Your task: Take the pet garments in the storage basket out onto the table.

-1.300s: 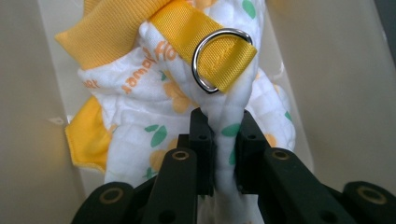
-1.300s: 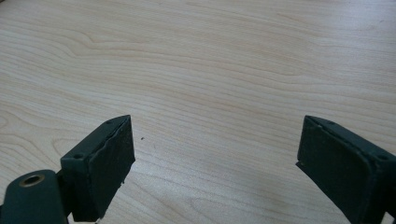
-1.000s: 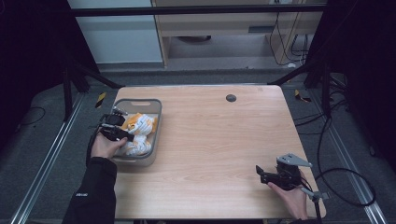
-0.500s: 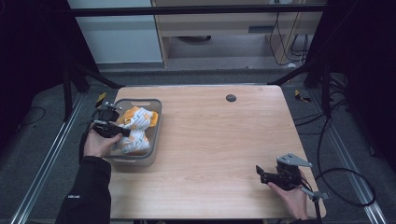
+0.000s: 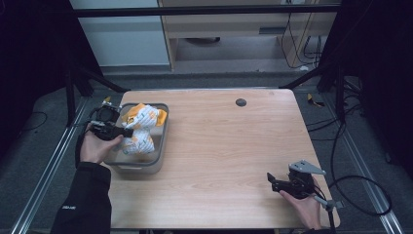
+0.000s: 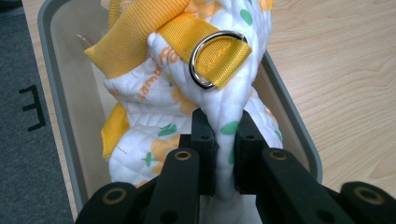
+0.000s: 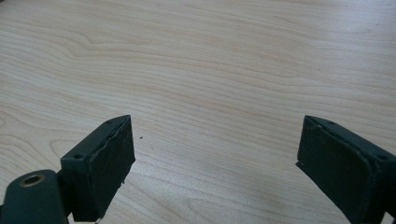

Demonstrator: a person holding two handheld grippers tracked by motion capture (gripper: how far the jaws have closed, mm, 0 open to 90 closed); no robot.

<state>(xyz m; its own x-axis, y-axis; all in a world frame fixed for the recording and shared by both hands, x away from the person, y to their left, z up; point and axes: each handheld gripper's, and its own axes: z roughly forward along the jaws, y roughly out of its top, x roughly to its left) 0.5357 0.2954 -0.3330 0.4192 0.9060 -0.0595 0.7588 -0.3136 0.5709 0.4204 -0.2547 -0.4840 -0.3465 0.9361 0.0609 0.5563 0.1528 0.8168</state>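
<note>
- Left gripper view: my left gripper (image 6: pixel 225 140) is clamped on a fold of the quilted cloth bag (image 6: pixel 187 93), white with yellow flowers and green spots; its yellow strap with a metal D-ring (image 6: pixel 215 58) sits just above the jaws, centre of the frame.
- High view: that bag (image 5: pixel 140 129) lies bunched in the grey bin (image 5: pixel 163 141) at middle left of the frame, its long axis running from the upper end of the bin towards the lower end; my left gripper (image 5: pixel 122 131) meets it from the left.
- Right gripper view: my right gripper (image 7: pixel 215 163) stands with jaws wide apart, over bare wooden table (image 7: pixel 210 70).
- High view: the right gripper (image 5: pixel 275 181) sits at lower right, well apart from the bin, so I judge the left hand is the one placed to lift the bag; clear tabletop lies to the right of the bin.
</note>
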